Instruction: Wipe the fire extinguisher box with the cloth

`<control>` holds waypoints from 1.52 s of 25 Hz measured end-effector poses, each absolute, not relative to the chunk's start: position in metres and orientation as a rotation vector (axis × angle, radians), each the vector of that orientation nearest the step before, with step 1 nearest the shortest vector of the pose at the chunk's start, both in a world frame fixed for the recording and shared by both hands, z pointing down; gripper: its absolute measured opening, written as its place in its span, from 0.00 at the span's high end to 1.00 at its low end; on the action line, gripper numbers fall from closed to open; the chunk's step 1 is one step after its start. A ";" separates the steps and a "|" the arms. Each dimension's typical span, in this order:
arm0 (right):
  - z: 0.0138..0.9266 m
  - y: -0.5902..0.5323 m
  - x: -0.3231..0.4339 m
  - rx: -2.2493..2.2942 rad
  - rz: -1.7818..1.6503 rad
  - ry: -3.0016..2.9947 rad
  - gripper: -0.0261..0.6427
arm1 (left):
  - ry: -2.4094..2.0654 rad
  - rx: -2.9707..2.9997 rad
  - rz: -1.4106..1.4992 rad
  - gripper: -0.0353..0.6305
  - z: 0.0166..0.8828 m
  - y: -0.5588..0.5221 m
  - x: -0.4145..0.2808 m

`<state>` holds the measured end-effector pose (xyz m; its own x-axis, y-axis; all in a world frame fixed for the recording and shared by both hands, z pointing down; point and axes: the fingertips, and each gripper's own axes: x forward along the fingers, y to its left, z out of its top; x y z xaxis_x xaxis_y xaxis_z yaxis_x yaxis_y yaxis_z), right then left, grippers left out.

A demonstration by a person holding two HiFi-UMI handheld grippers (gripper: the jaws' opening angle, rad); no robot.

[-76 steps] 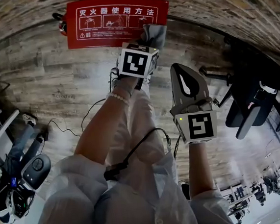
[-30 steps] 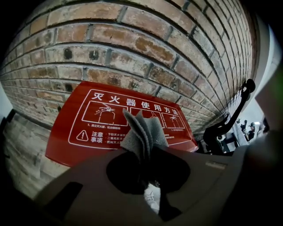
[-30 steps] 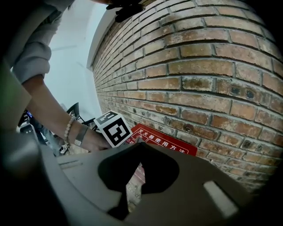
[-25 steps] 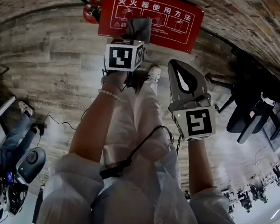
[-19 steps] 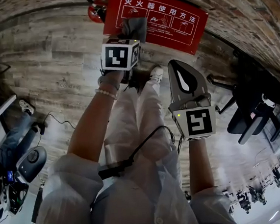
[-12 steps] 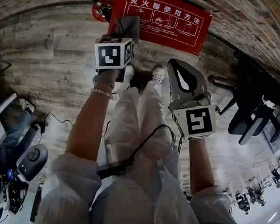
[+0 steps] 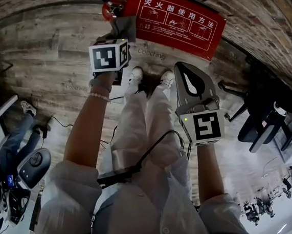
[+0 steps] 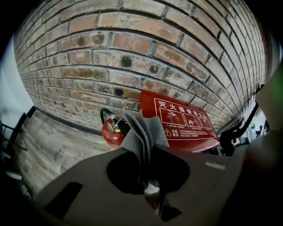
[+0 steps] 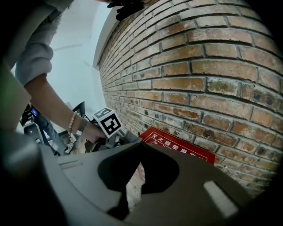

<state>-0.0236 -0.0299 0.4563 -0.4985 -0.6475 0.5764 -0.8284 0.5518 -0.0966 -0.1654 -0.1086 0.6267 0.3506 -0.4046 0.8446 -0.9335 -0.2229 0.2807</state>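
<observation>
My left tool [image 8: 148,176] is clamped tight on a crumpled grey cloth [image 8: 143,137], whose folds stand up out of the closed jaws. The cloth is at the left end of the flat red fire extinguisher box [image 8: 185,121] with white lettering and pictograms on its top. I cannot tell whether the cloth touches the box. The box sits on the grey wooden plank floor [image 7: 42,57], close against the brown brick wall [image 8: 132,57]. A round red fire extinguisher [image 8: 112,132] with a black hose stands just beside its left end. My right tool [image 9: 140,145] has its tips together and nothing between them. It hangs nearer to me, above my legs and apart from the box.
</observation>
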 end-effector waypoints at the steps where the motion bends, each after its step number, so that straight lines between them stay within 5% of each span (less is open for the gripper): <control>1: 0.457 -0.030 -0.025 1.193 0.505 -2.312 0.95 | -1.185 1.792 0.814 0.93 0.627 -0.109 -0.167; 16: 0.418 -0.044 -0.021 1.212 0.434 -2.311 0.95 | -1.206 1.842 0.781 0.93 0.589 -0.110 -0.166; 38: 0.216 -0.076 0.036 1.419 0.142 -2.370 0.95 | -1.135 2.545 0.696 0.93 0.296 -0.118 -0.070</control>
<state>0.0359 -0.0765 0.2160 -0.4226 -0.8295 0.3652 -0.8673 0.4871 0.1029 -0.0695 -0.1178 0.2961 0.5779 -0.6231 0.5271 -0.7523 -0.6571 0.0479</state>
